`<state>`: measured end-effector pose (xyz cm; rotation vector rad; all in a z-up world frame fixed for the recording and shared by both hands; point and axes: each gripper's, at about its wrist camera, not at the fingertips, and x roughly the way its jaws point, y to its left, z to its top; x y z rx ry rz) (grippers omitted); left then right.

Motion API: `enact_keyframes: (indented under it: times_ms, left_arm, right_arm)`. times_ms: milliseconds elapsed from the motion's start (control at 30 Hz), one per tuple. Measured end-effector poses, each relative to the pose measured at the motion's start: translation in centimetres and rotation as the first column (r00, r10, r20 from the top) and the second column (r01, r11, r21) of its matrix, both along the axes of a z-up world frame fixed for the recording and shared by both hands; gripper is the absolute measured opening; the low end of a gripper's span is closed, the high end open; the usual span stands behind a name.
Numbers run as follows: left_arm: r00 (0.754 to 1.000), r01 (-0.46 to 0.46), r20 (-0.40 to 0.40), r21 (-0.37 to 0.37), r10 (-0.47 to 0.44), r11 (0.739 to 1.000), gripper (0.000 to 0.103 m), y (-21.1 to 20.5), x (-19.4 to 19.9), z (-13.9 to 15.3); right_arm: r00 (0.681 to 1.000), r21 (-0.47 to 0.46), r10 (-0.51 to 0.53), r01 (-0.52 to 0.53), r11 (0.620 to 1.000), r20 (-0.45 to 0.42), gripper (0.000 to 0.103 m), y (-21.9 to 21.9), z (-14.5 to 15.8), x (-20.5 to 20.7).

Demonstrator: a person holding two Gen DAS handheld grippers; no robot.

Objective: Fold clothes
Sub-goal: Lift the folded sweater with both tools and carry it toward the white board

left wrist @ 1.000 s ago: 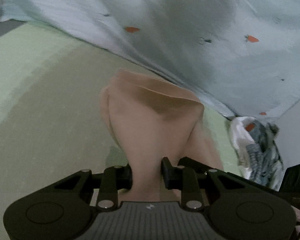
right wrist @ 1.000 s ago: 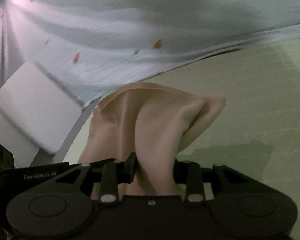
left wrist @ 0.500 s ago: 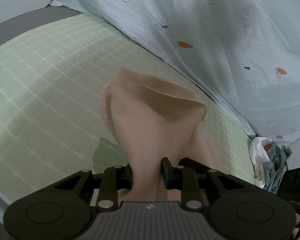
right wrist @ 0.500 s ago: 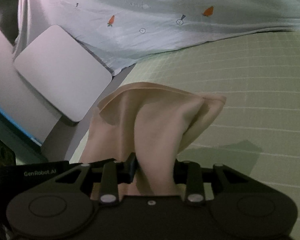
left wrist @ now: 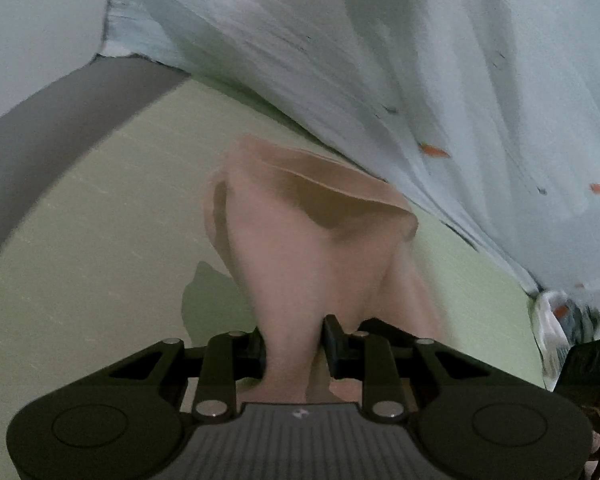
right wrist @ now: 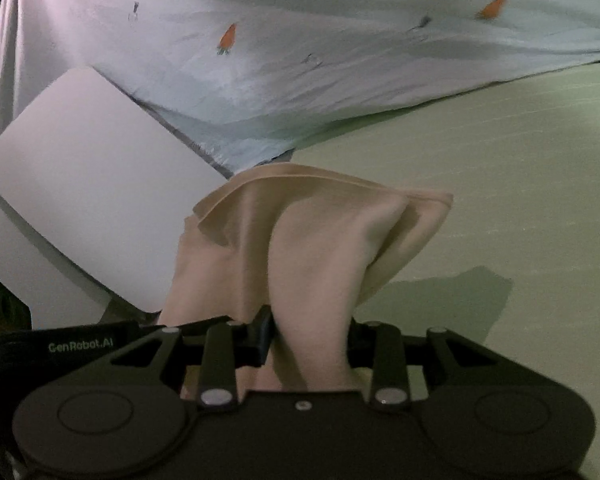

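Both cameras have swung since half a second back, so the pale blue carrot-print sheet [left wrist: 440, 60] now fills more of the view ahead. Left gripper [left wrist: 293, 350] is clamped tight on the soft peach-coloured garment [left wrist: 300, 248], which bunches up ahead of its fingers above the light green checked mattress cover [left wrist: 100, 260]. Right gripper [right wrist: 309, 338] pinches the same cloth; white rectangular pillow [right wrist: 88, 184] sits off to its left.

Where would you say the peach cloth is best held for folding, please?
At its hemmed edge, one corner per gripper, coming from above. The left gripper and right gripper each already pinch a bunched part of the peach cloth; its hem hangs loose over the green sheet, so it seems the clearer grip line.
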<state>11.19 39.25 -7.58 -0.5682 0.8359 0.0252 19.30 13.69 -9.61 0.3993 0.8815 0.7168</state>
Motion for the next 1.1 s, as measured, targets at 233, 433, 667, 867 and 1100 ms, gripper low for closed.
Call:
enact_keyframes:
  times_ms: [233,433,667,867,1100]
  left_arm:
    - [0.998,-0.051,-0.048,-0.046,0.048,0.998,0.027,8.1,5.9,-2.3]
    - [0.991,-0.104,-0.092,-0.060,0.098,0.993,0.028,14.9,10.4,-5.2]
    - [0.981,-0.167,-0.113,-0.077,0.157,0.983,0.028,22.7,15.6,-6.5]
    - [0.984,-0.170,-0.049,0.027,0.171,0.985,0.028,28.8,21.0,-5.4]
    - [0.969,-0.236,-0.017,0.229,0.246,0.944,0.032,32.9,25.6,-6.0]
  right_arm:
    - [0.998,-0.049,0.056,-0.058,0.997,-0.030,0.034,8.1,-1.4,6.8]
    - [0.992,-0.088,0.103,-0.109,0.990,-0.067,0.034,15.2,-3.8,12.6]
    - [0.985,-0.075,0.161,-0.165,0.983,-0.060,0.034,22.9,-5.4,19.0]
    - [0.993,0.063,0.111,-0.108,0.992,-0.042,0.034,28.3,-6.4,24.2]
    - [0.999,0.058,-0.036,0.035,0.998,0.016,0.034,31.2,-7.5,27.9]
